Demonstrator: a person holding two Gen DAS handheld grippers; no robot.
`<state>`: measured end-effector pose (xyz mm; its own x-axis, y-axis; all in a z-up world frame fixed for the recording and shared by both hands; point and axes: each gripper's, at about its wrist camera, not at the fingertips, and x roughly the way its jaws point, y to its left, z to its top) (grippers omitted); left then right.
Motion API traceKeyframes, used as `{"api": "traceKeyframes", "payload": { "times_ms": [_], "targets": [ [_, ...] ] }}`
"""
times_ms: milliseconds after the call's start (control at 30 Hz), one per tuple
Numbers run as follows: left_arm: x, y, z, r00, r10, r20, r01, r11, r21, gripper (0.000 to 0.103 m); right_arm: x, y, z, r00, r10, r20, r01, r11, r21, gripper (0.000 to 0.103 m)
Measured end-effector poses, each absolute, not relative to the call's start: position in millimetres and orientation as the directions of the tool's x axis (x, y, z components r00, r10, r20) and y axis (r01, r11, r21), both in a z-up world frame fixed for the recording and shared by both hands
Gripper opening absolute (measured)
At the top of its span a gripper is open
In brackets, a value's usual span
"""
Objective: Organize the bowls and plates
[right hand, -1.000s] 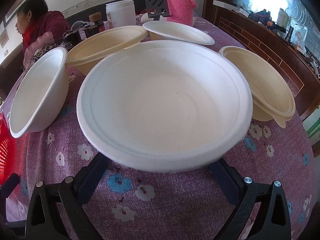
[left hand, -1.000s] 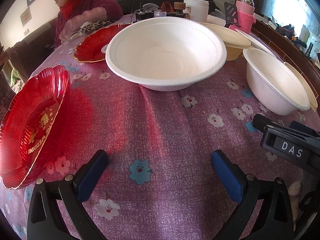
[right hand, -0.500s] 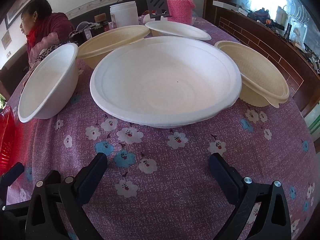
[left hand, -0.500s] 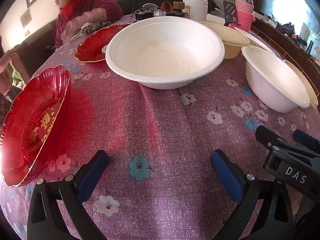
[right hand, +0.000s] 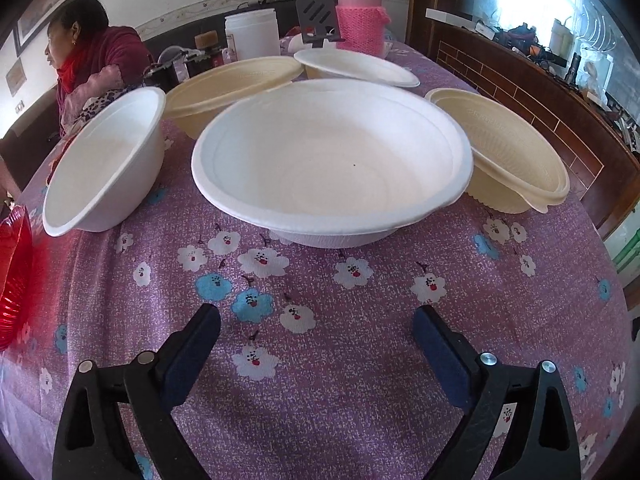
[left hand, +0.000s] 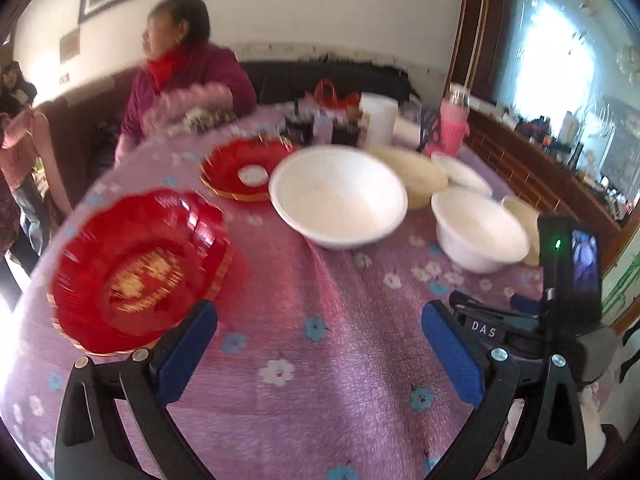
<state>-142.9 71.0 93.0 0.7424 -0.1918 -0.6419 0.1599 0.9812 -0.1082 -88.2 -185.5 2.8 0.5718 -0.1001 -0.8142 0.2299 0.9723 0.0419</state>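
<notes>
Bowl down! Right gripper (right hand: 316,332) has backed off, jaws released and empty, leaving the big white bowl (right hand: 332,160) mid-frame on the tablecloth (right hand: 360,300). Left gripper (left hand: 318,338), jaws wide too, has lifted, red plate (left hand: 136,264) lower left, likely next.

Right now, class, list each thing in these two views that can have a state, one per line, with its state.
left gripper: open, holding nothing
right gripper: open, holding nothing
large white bowl: upright, empty
smaller white bowl: empty
near red plate: no food on it
pink flask: upright, capped
white jar: upright, lidded
</notes>
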Motion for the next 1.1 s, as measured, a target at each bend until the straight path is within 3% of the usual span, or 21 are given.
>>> {"api": "traceKeyframes", "payload": {
  "times_ms": [267,533,733,867,933,1100],
  "targets": [
    [-184,138,162,0.863,-0.148,-0.482,0.091,0.986,-0.14,0.102,-153,-168,71,0.791,-0.107,-0.603,0.199,0.976,0.087,0.097],
    [-220,186,225,0.933,-0.15,-0.326,0.084,0.974,-0.209,0.102,-203,-167,191,0.932,-0.12,-0.341,0.164,0.981,0.102,0.097],
    [-237,190,248,0.976,-0.056,-0.208,0.038,0.995,-0.09,0.102,-242,-151,249,0.965,-0.198,-0.17,0.196,0.98,-0.027,0.097],
    [-224,207,248,0.955,-0.092,-0.283,0.048,0.986,-0.158,0.102,-241,-162,249,0.951,-0.228,-0.207,0.229,0.973,-0.022,0.097],
    [-230,222,257,0.957,-0.115,-0.267,0.06,0.977,-0.206,0.102,-241,-180,251,0.942,-0.252,-0.224,0.26,0.966,0.007,0.097],
    [-244,246,284,0.973,-0.108,-0.202,0.059,0.97,-0.236,0.102,-263,-194,275,0.91,-0.398,-0.114,0.386,0.915,-0.118,0.097]
  ]
}}
